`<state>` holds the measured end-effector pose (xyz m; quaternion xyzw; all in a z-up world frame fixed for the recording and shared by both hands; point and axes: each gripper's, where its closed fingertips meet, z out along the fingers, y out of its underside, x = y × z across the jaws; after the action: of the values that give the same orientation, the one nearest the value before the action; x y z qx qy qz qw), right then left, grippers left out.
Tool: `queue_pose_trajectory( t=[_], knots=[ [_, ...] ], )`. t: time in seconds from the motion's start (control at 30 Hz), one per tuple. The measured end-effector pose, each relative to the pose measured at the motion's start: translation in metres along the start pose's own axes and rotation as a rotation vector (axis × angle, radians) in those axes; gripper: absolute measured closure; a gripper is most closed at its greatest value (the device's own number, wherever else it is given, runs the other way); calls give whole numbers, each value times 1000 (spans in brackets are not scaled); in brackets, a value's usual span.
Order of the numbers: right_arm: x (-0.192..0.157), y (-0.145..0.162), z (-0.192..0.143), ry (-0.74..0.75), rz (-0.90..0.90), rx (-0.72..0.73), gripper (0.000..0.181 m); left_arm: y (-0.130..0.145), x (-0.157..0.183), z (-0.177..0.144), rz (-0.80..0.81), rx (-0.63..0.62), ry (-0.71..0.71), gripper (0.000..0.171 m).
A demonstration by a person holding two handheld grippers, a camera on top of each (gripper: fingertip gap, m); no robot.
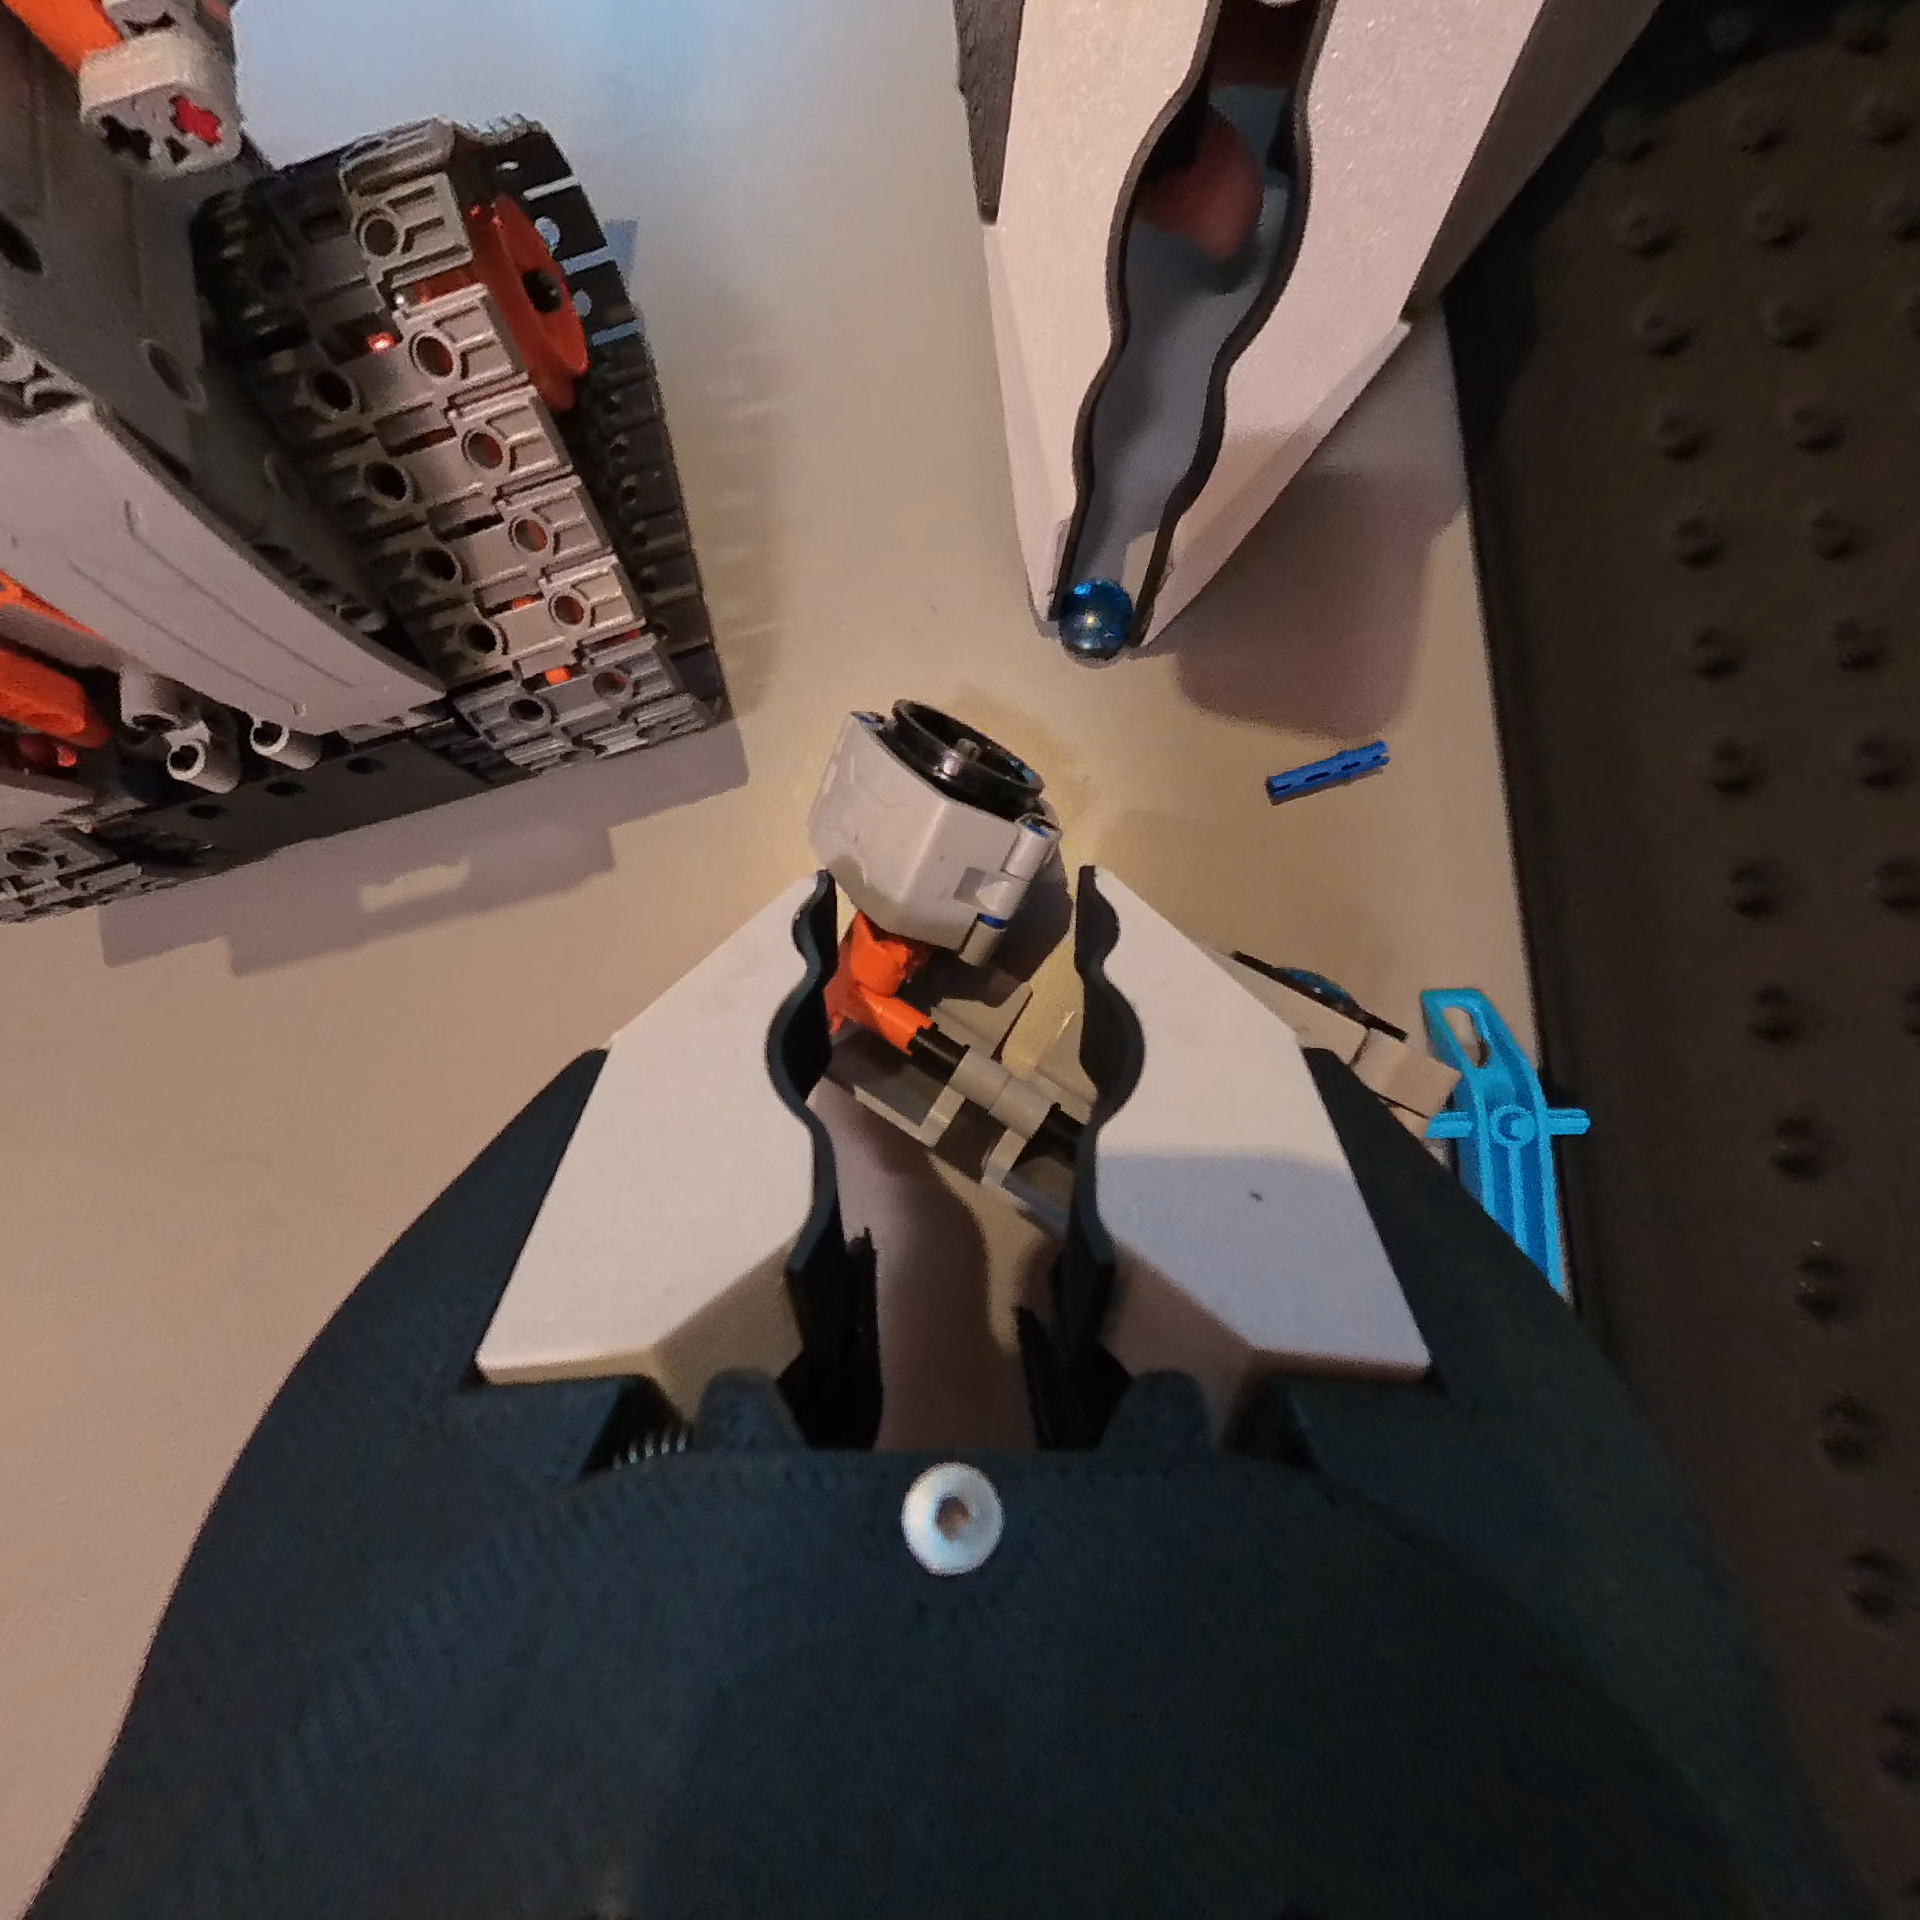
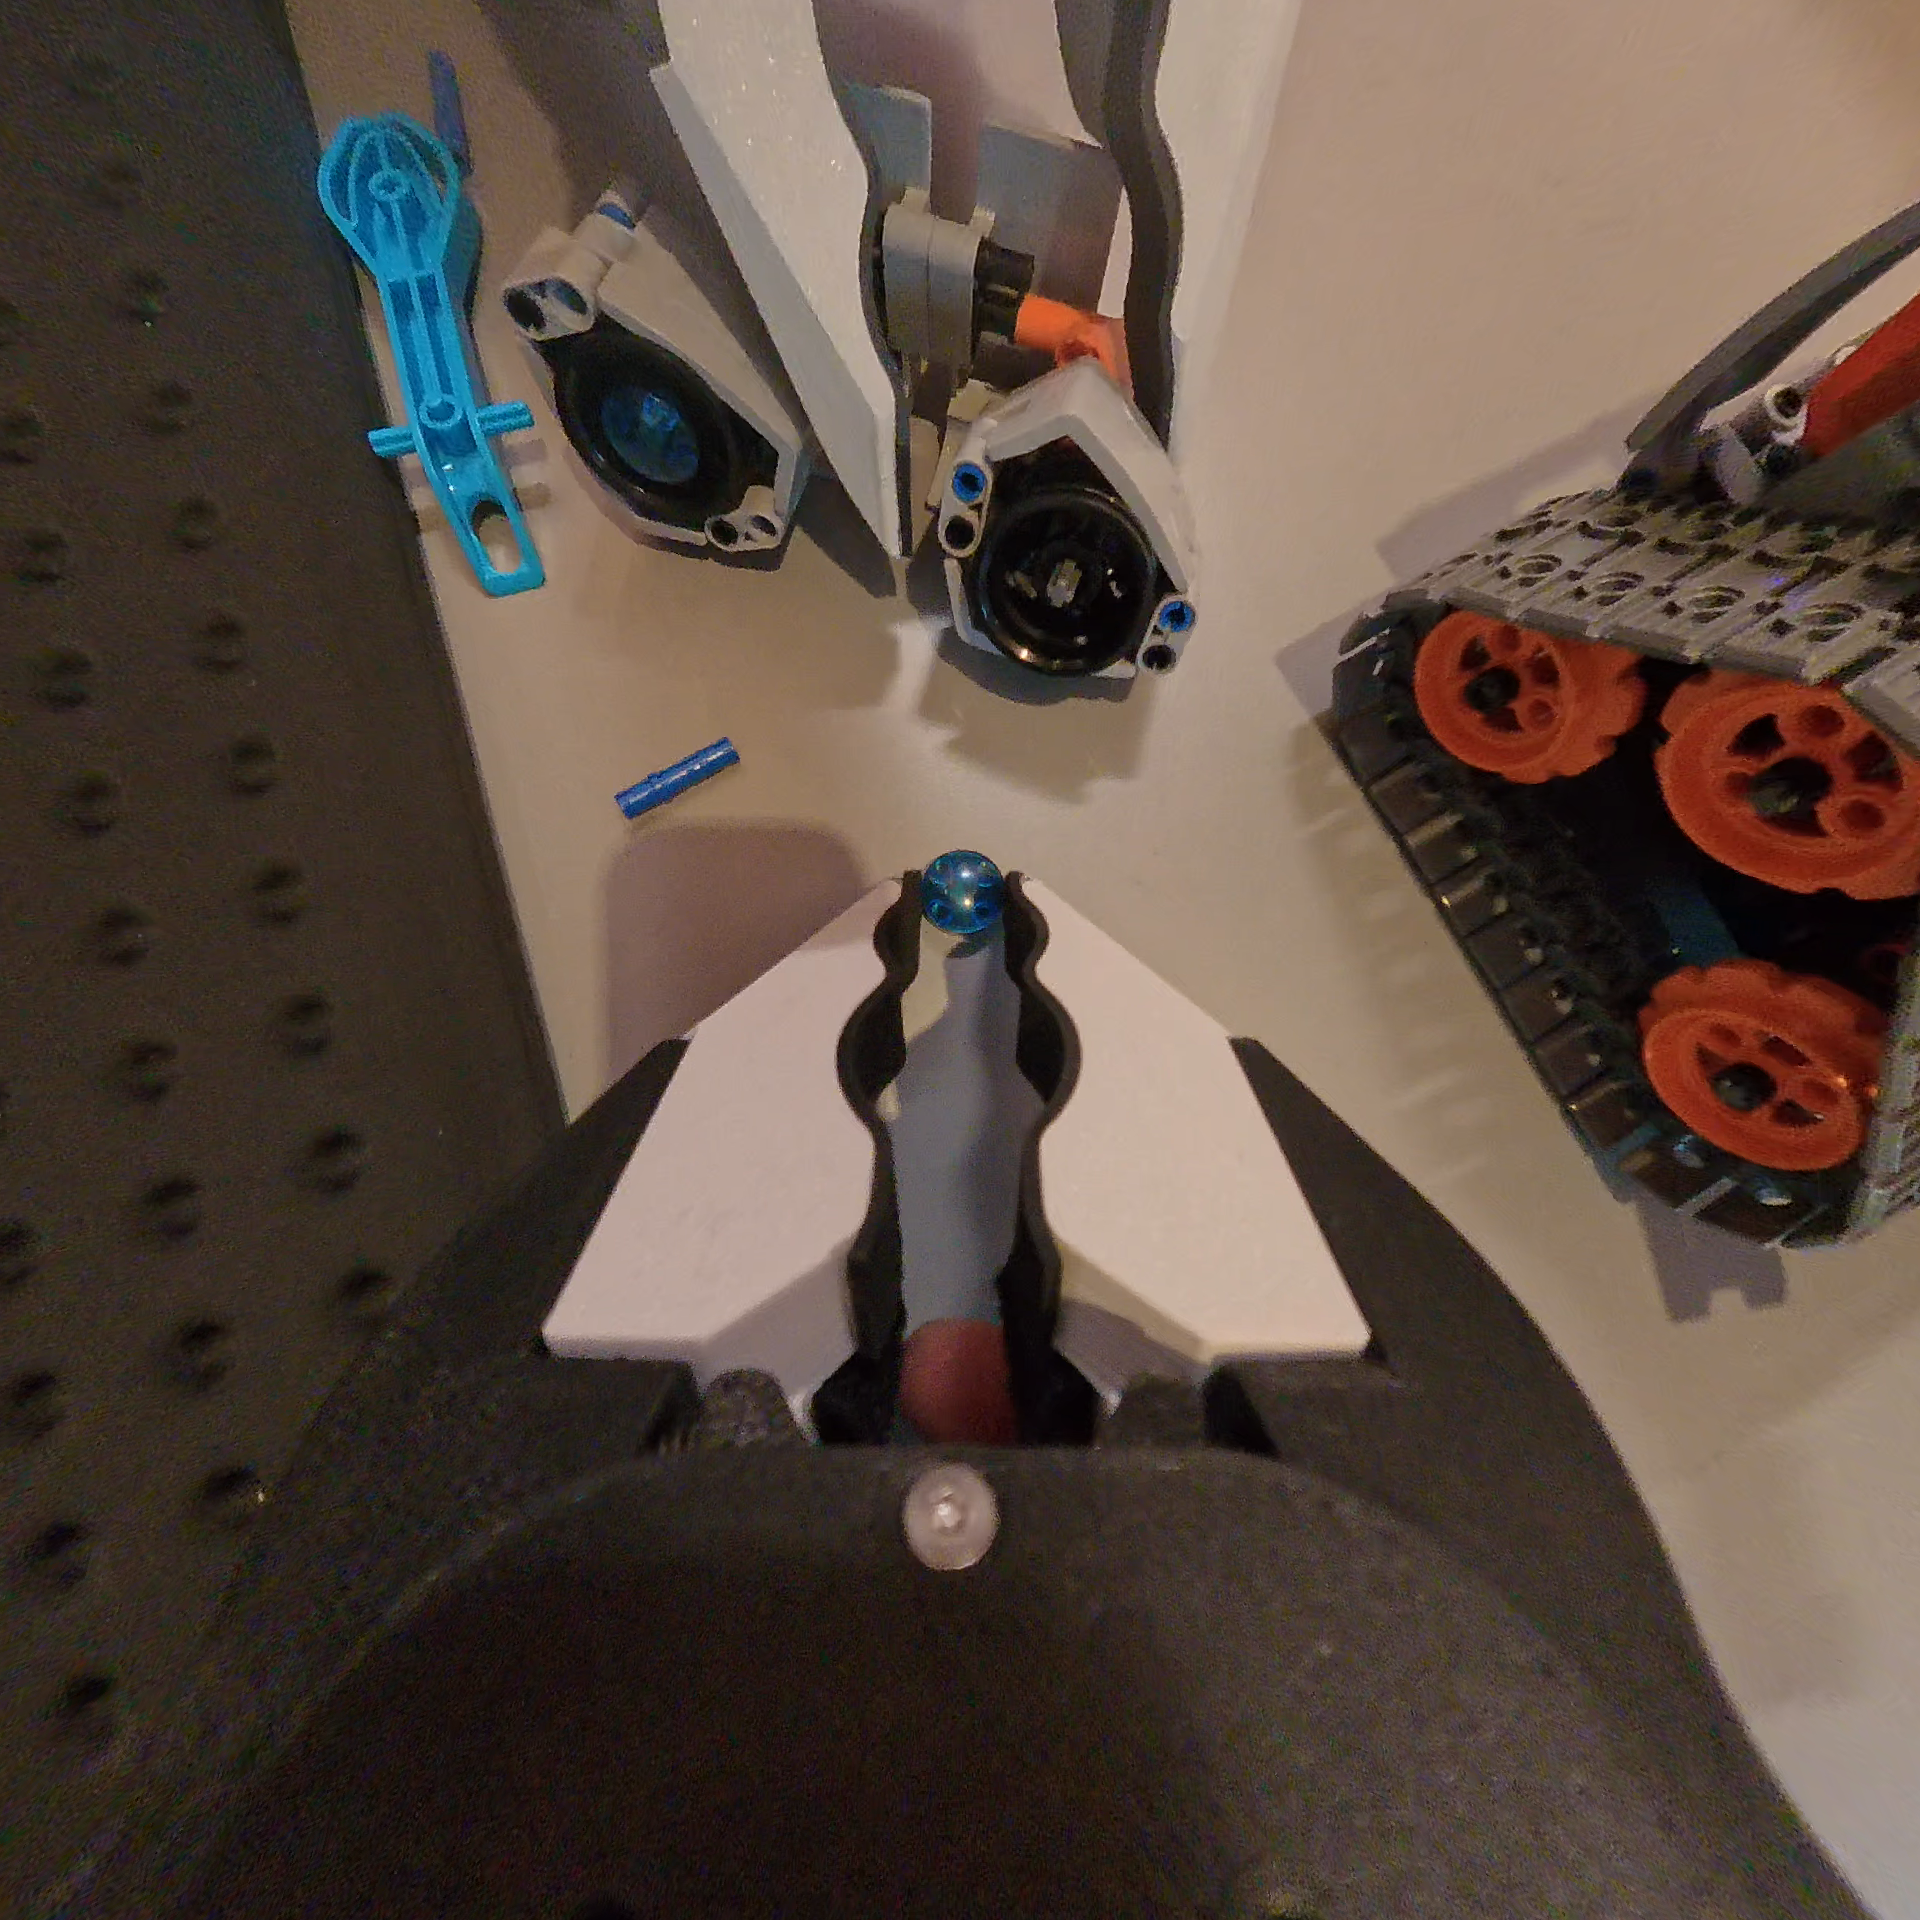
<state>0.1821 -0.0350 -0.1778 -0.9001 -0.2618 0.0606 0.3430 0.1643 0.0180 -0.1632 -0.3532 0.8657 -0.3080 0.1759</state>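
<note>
My left gripper [image 1: 951, 894] is shut on a grey brick-built assembly [image 1: 935, 831] with a black round socket at its end and orange and black parts behind. It also shows in the right wrist view [image 2: 1060, 561], held by the far gripper. My right gripper [image 2: 961, 883] is shut on a small clear blue ball [image 2: 962, 897] at its fingertips. In the left wrist view the ball [image 1: 1093, 615] shows at the tip of the right gripper, a short way beyond the grey assembly.
A tracked brick vehicle [image 2: 1683, 862] with orange wheels stands on the beige table [image 2: 810, 707]; it also shows in the left wrist view [image 1: 416, 457]. A second grey socket piece [image 2: 655, 416], a light blue lever part [image 2: 436, 343] and a small blue pin [image 2: 675, 776] lie near a dark studded mat [image 2: 187, 727]. My right fingertips sit around 7 centimetres from my left ones.
</note>
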Motion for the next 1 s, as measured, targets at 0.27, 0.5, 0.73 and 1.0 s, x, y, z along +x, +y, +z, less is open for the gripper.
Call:
queue_pose_trajectory(
  t=[0.27, 0.5, 0.73, 1.0],
  knots=[
    [2, -13, -5, -9, 44, 95, 169, -6, 0, 3, 18, 12, -5, 124],
    [13, -30, -14, 13, 115, 231, 169, -11, 1, 6, 74, -11, -27, 116],
    [14, -28, -11, 1, 136, 237, 169, -21, 0, 14, 156, -67, -50, 117],
    [13, -29, -13, -25, 159, 263, 169, -23, 3, 21, 233, -148, -73, 118]
  ],
)
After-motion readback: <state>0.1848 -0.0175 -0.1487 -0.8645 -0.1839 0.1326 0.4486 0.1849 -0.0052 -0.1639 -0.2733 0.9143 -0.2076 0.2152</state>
